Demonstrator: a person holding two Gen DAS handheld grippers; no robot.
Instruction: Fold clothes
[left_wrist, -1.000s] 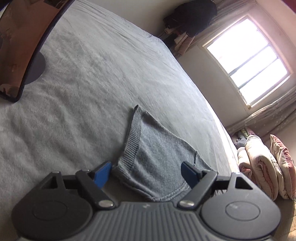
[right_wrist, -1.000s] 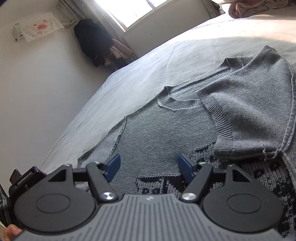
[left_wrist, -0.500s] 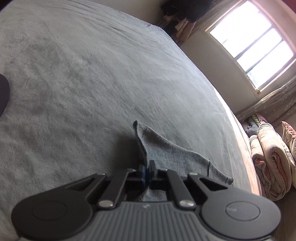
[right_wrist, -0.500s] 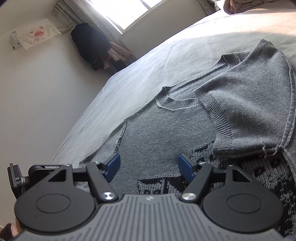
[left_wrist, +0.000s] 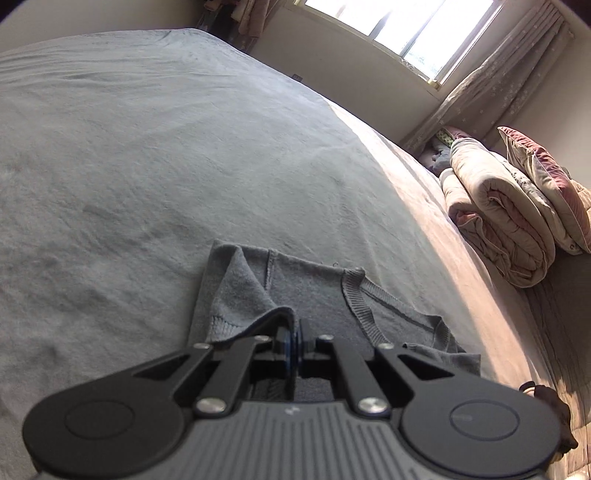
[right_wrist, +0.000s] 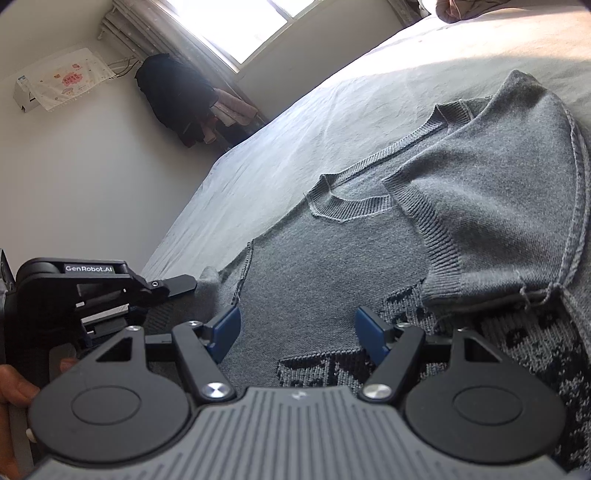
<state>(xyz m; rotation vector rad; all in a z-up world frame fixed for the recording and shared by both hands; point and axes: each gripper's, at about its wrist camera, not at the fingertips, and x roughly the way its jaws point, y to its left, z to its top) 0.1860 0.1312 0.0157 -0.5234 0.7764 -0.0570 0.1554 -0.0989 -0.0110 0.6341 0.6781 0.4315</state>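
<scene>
A grey knit sweater (right_wrist: 332, 266) with a dark pattern lies flat on the bed (left_wrist: 147, 166). One sleeve (right_wrist: 491, 206) is folded across its chest. My left gripper (left_wrist: 295, 338) is shut on the other sleeve (left_wrist: 236, 295), holding its cuff end raised off the sheet so the fabric drapes from the pads. The right wrist view shows that left gripper (right_wrist: 184, 283) from the side, at the sweater's near left edge. My right gripper (right_wrist: 295, 328) is open just above the sweater's body, with nothing between its fingers.
A rolled quilt (left_wrist: 498, 229) and a pillow (left_wrist: 543, 184) lie at the bed's far right. Dark clothes (right_wrist: 177, 96) hang in the corner by the window. A person's hand (right_wrist: 14, 387) holds the left gripper's handle. Bare grey sheet stretches to the left.
The left gripper went from open around the sleeve to shut on it, then lifted and carried it toward the sweater's body. The right gripper stayed in place, open.
</scene>
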